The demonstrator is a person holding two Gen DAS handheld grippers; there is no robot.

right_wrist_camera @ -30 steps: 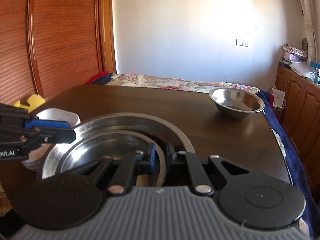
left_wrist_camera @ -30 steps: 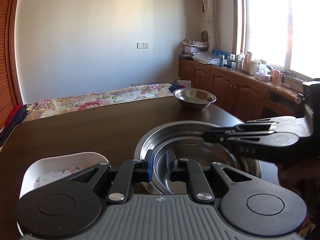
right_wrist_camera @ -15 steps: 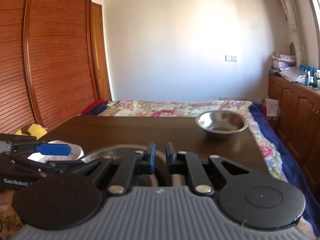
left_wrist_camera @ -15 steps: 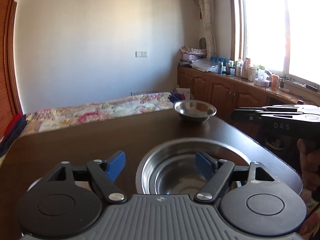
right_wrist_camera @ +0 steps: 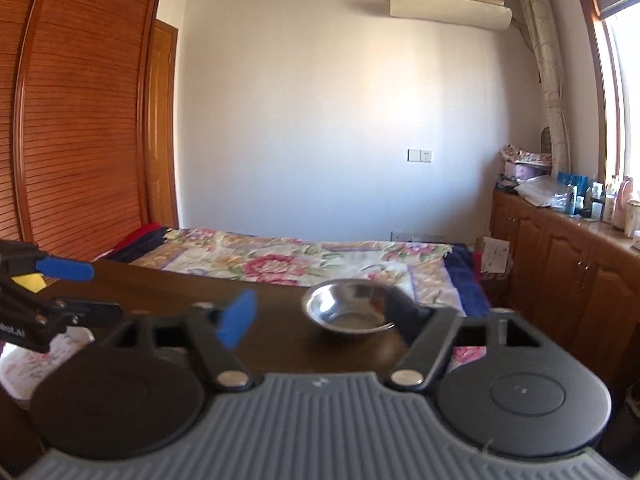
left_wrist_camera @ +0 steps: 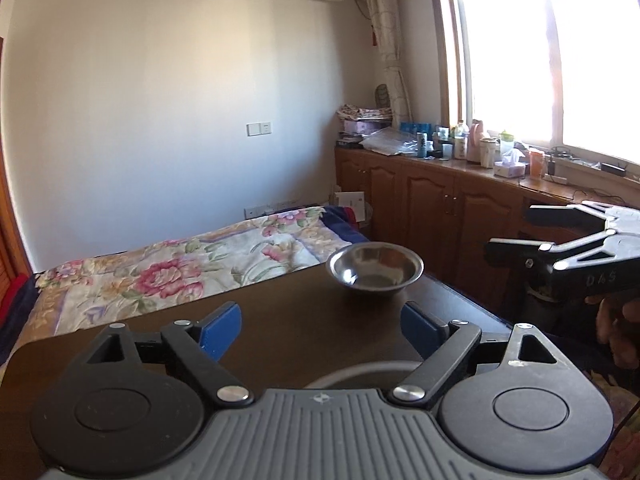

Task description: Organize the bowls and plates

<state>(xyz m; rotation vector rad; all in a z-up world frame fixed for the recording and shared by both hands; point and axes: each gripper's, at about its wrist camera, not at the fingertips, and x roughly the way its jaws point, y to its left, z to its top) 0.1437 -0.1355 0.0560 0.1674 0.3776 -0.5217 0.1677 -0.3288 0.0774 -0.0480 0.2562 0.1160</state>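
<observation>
A small steel bowl (left_wrist_camera: 375, 266) stands upright near the far right corner of the dark table (left_wrist_camera: 300, 312); the right wrist view shows this bowl (right_wrist_camera: 352, 308) too. My left gripper (left_wrist_camera: 320, 330) hovers over the near part of the table, jaws opening, nothing between the blue pads. Just under it, only the rim of a larger steel bowl (left_wrist_camera: 360, 371) shows. My right gripper (right_wrist_camera: 320, 316) is also opening and empty, and appears at the right as the right gripper (left_wrist_camera: 516, 230). A white flowered dish (right_wrist_camera: 24, 360) sits at the table's left edge, below the left gripper (right_wrist_camera: 92, 290).
A bed with a flowered cover (left_wrist_camera: 200, 264) lies just beyond the table's far edge. Wooden cabinets (left_wrist_camera: 440, 216) topped with bottles run along the right under the window. A slatted wooden wardrobe (right_wrist_camera: 80, 120) fills the left wall.
Both grippers let go of the steel bowl nested in the larger one, opened wide, and lifted up and back. The stacked bowls have dropped almost out of view.
</observation>
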